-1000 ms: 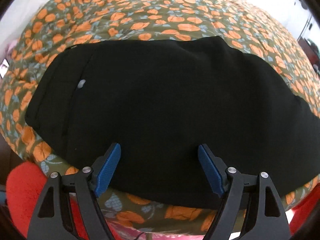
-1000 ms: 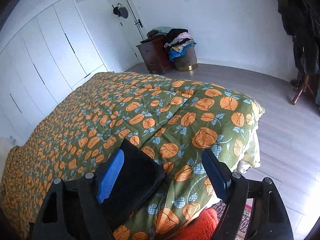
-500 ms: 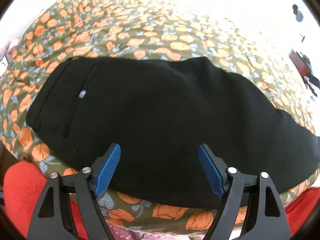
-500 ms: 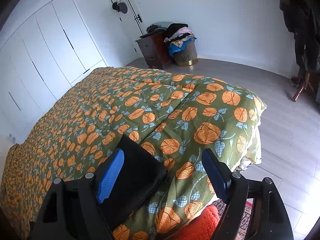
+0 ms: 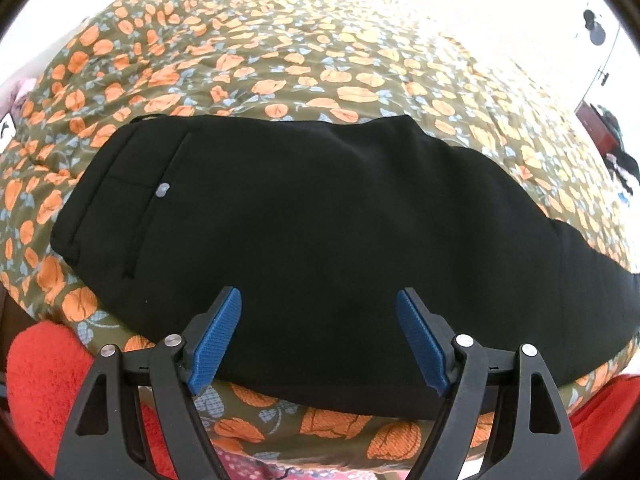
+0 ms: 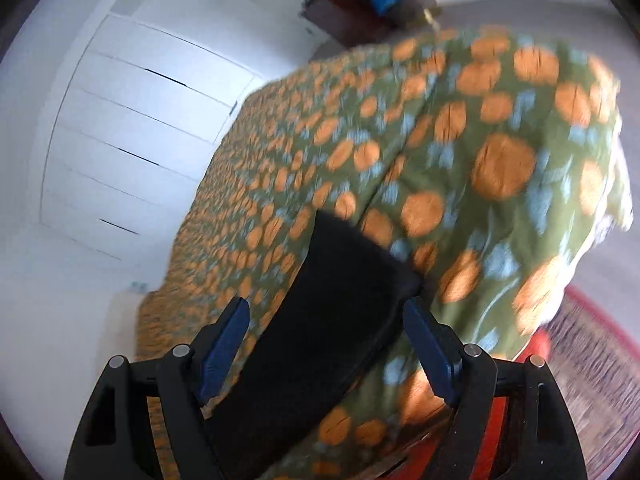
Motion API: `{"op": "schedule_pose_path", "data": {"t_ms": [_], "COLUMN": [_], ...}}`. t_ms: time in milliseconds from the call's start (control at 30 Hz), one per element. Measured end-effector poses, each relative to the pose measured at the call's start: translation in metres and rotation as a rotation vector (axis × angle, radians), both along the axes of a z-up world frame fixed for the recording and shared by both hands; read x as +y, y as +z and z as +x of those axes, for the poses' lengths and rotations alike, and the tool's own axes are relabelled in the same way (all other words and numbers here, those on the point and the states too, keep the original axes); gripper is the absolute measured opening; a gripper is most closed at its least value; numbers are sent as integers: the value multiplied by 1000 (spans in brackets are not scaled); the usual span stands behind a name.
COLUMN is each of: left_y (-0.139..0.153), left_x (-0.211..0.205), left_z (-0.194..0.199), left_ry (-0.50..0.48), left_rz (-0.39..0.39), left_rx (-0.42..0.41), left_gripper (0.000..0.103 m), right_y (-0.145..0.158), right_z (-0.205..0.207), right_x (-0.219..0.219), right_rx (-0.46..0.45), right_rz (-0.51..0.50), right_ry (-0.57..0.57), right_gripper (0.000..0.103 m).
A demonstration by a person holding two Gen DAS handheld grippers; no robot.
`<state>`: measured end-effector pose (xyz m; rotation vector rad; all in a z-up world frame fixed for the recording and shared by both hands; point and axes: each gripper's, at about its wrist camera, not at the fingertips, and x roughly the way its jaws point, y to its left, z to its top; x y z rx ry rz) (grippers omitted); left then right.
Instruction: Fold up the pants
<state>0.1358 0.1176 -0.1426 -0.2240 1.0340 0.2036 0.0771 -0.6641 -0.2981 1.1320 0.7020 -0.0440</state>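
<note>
Grippers, left (image 5: 319, 334) and right (image 6: 326, 346), spread wide, nothing clamped, above black pants (image 5: 320, 216).
Laid lengthwise, legs apparently stacked, on floral bedspread (image 5: 280, 60); cross folds judged outstanding; hem end (image 6: 360, 264) below right claw.

The pants (image 5: 320, 216) lie across the bedspread (image 5: 320, 60) near its front edge, apparently flat.

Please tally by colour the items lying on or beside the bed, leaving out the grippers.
Black: 1, the pants
Green with orange flowers: 1, the bedspread
Red: 1, the rug
Total: 3
</note>
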Motion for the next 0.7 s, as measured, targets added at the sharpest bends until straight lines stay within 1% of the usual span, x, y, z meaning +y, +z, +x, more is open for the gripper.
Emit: {"op": "schedule_pose_path", "data": {"t_ms": [100, 167, 233, 300, 400, 467, 500, 700], "left_y": [-1, -1, -2, -2, -3, -4, -4, -7], "left_x": [1, 1, 1, 1, 1, 2, 3, 10], "left_z": [0, 0, 1, 1, 1, 1, 1, 2], "left_ry": [5, 4, 3, 2, 2, 4, 6, 30], "left_rz": [-1, 3, 7, 7, 10, 3, -2, -40], "left_rx": [2, 2, 3, 5, 8, 11, 13, 21], "left_gripper": [82, 82, 82, 82, 82, 82, 82, 82], "right_y": [-10, -18, -30, -42, -45, -45, -45, -55], "right_z": [10, 21, 35, 47, 55, 63, 63, 63], "right_x": [6, 10, 15, 17, 18, 19, 18, 11], "right_rx": [52, 108, 198, 240, 239, 240, 242, 239], "right_rz": [67, 69, 69, 89, 85, 33, 26, 63], "right_ry": [30, 59, 104, 129, 112, 110, 108, 108], "right_gripper": [80, 80, 80, 80, 80, 79, 79, 79]}}
